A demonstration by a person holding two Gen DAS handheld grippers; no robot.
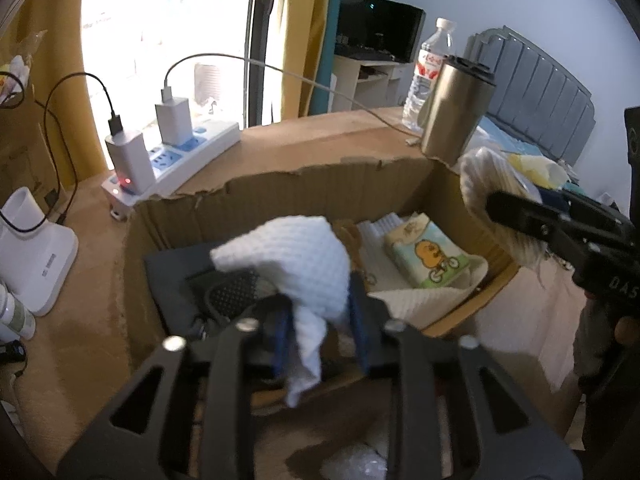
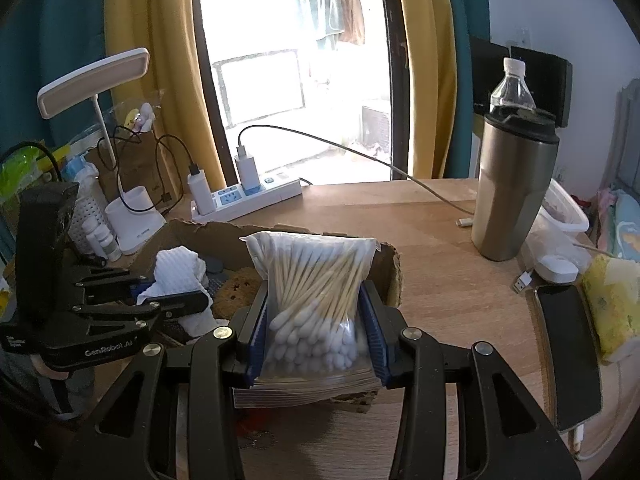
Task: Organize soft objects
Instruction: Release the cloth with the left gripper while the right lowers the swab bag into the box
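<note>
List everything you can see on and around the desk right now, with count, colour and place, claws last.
cardboard box: one, brown, on the desk
white cloth: one, white, over the box, between the left claw's pads
tissue pack: one, green and cream, inside the box
bag of cotton swabs: one, clear, above the box's near edge
tumbler: one, steel with black lid, on the desk to the right of the box
water bottle: one, clear, behind the tumbler
power strip: one, white, by the window, two chargers plugged in
desk lamp: one, white, far left
phone: one, black, right edge of the desk
left claw: black, blue pads around the cloth
right claw: black, shut on the bag
</note>
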